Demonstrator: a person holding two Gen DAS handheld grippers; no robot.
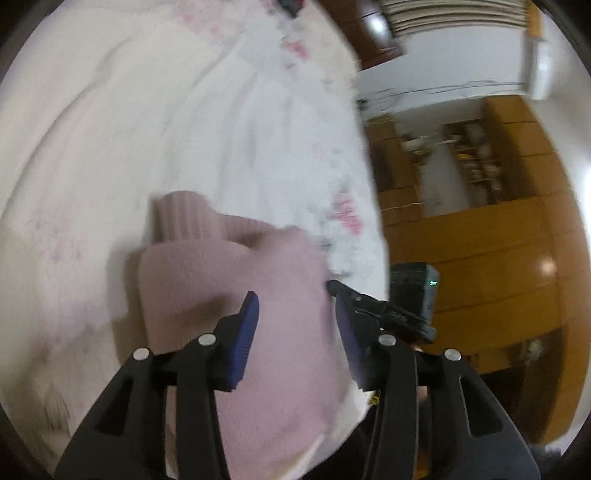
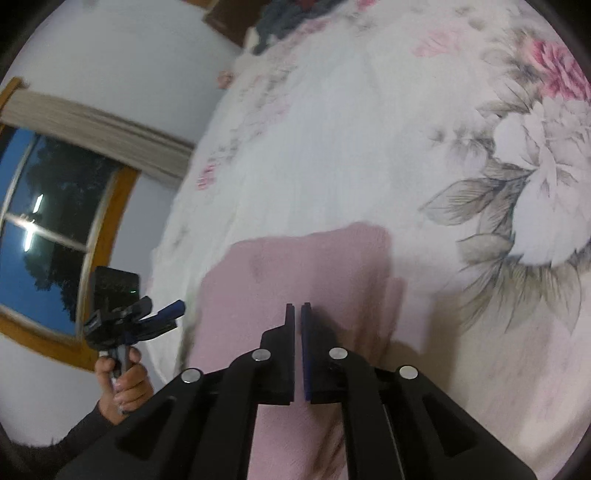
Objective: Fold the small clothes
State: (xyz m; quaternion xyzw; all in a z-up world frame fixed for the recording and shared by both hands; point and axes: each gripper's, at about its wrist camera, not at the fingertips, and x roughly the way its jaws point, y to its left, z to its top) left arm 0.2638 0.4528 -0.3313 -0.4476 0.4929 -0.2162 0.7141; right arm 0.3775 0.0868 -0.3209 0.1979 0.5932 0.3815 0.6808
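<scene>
A pink knitted garment [image 1: 229, 269] lies folded on the flowered bed sheet [image 1: 147, 110], with a ribbed cuff [image 1: 177, 218] sticking out at its far end. My left gripper [image 1: 297, 295] hovers just above it, open, its blue pads [image 1: 245, 332] empty. In the right wrist view the same garment [image 2: 295, 266] spreads under my right gripper [image 2: 298, 306], which is shut with nothing visible between its fingers. The right gripper [image 1: 334, 286] shows at the garment's right edge in the left wrist view. A hand [image 2: 125, 384] holds the left gripper [image 2: 166, 308] off the bed's left side.
The bed sheet [image 2: 351, 140] stretches away beyond the garment, with a large flower print [image 2: 535, 177] to the right. A dark pile of clothes [image 2: 288, 14] lies at the far end. Wooden cabinets [image 1: 480, 229] stand beside the bed, a window [image 2: 55, 229] on the other side.
</scene>
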